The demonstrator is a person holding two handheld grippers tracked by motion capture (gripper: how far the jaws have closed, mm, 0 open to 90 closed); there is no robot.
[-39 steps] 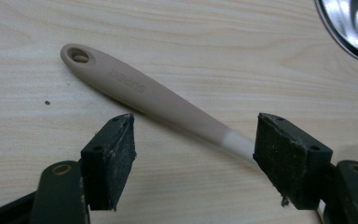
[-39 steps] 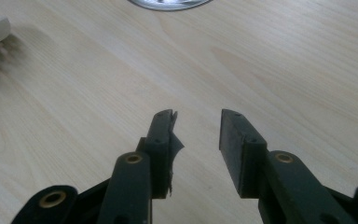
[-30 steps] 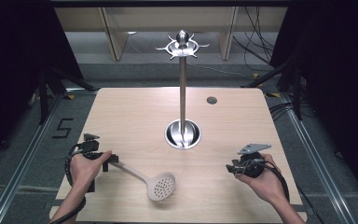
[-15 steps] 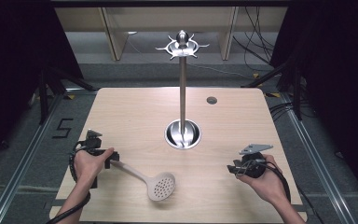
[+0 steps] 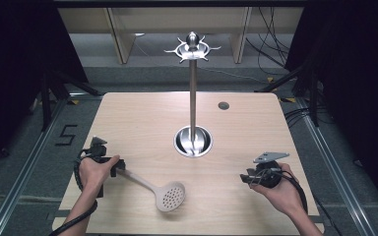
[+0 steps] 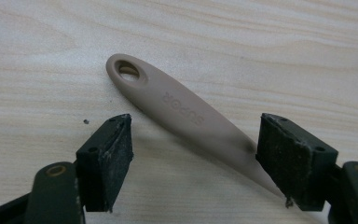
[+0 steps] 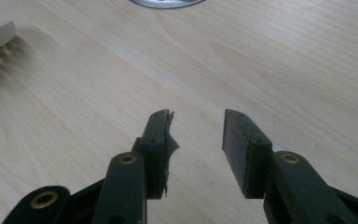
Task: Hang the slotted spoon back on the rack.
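Your light wooden table point(image 5: 142, 113) carries the tall chrome utensil stand with its round base and crown of hooks point(image 5: 193, 98) at its centre, and that stand is your biggest hazard: if you swing the load in carelessly, I judge the pole could rock or tip. The beige slotted plastic spoon point(image 5: 157, 189) lies flat near the front left edge, bowl toward the middle, its handle running between the spread jaws of your left gripper point(image 6: 193, 154). Those jaws stand wide apart and press on nothing; one pad sits close against the handle, the other is well clear. Close now and the tapered handle may squirt sideways or pivot, since you are near its thin neck rather than the thick end. The hanging hole point(image 6: 128, 71) is small, so a skewed grip would likely make hooking it awkward. Your right gripper point(image 7: 196, 140) has just been opening, stands partly open, holds nothing, and hovers over bare wood
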